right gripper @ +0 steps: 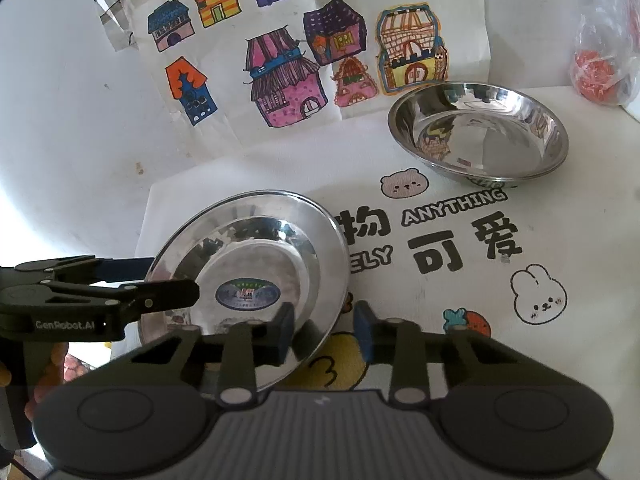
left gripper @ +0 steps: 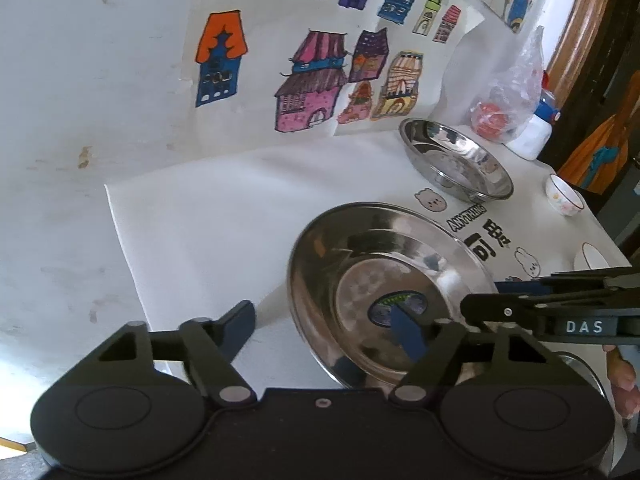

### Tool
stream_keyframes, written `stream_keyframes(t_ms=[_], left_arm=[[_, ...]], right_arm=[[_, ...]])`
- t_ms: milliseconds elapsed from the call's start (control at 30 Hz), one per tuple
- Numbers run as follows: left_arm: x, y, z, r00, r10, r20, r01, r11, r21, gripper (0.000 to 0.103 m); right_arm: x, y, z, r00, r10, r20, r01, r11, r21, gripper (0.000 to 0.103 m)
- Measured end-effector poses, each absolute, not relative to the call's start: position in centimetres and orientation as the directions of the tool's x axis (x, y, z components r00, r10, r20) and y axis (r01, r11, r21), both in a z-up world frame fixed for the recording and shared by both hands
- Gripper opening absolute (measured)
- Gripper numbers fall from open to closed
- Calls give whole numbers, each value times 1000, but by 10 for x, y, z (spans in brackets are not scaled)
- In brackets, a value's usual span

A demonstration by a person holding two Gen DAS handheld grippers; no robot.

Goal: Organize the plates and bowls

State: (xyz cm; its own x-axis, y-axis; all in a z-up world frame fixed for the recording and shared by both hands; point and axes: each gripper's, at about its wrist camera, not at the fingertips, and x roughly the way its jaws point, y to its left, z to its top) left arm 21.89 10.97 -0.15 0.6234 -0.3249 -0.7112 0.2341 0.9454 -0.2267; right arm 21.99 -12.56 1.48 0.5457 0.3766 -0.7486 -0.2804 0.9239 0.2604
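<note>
The left gripper stands released, its 2 blue-padded fingers wide apart, one off the rim at 9 o'clock and the other over the near edge of the round shiny steel plate with an oval sticker at its centre. In the right wrist view that plate sits tilted, its near rim between the spread fingers of the right gripper; they straddle the edge with a clear gap, so nothing is clamped. Toward 1 o'clock, well apart, a deeper round steel dish rests on the white printed tablecloth and looks to be 2 dishes nested, judging by a doubled rim. At 2 o'clock in the left wrist view stand a small white floral porcelain cup and the edge of another white bowl. I judge the sorting about half done: the plate and small bowls still await grouping.
</note>
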Motion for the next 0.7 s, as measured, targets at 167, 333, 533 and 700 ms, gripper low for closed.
stream_keyframes(t_ms=[167,333,533,700], left_arm=[[218,105,-1,610,-342,-715,250,939,-236,49],[219,108,-1,614,-332,-716,222,943,-247,38],[220,107,-1,613,-329,-718,203,944,-260,36],[227,101,0,609,-340,-717,191,940,-283,36]], right_arm=[[218,-124,16,546,386,-743,-291,920,264,27],[217,-125,16,551,386,-740,-287,920,266,26],[215,-124,16,561,383,-734,-272,923,273,26],[213,-127,18,585,371,-721,-253,928,272,25]])
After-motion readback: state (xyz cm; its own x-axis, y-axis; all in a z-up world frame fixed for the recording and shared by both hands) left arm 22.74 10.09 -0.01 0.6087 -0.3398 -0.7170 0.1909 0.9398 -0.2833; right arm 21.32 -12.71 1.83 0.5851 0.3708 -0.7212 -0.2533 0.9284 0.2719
